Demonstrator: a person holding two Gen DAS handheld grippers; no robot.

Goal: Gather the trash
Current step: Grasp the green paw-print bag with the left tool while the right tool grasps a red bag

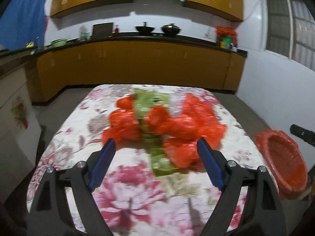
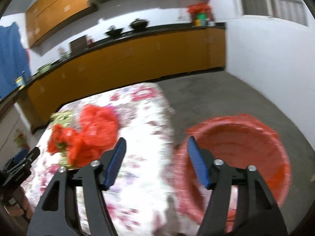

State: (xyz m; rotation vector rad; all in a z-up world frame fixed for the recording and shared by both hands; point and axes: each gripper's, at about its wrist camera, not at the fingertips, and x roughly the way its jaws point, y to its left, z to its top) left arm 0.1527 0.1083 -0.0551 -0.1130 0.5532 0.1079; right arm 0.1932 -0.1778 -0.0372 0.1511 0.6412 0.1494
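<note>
A heap of crumpled red plastic bags (image 1: pixel 173 125) with green wrappers (image 1: pixel 155 153) among them lies mid-table on the floral tablecloth (image 1: pixel 128 192). My left gripper (image 1: pixel 156 143) is open and empty, just short of the heap's near edge. A bin lined with a red bag (image 1: pixel 283 165) stands off the table's right edge. In the right wrist view the heap (image 2: pixel 86 135) lies to the left. My right gripper (image 2: pixel 155 143) is open and empty over the table's right edge, with the bin (image 2: pixel 246 149) just to its right. The left gripper's body (image 2: pixel 21 161) shows at far left.
The floral-cloth table (image 2: pixel 141 106) stands on a grey floor (image 2: pixel 226 98). Orange kitchen cabinets (image 1: pixel 137 64) with a dark counter holding pots (image 1: pixel 144 28) run along the back wall. A white wall with a window (image 1: pixel 285 23) is at right.
</note>
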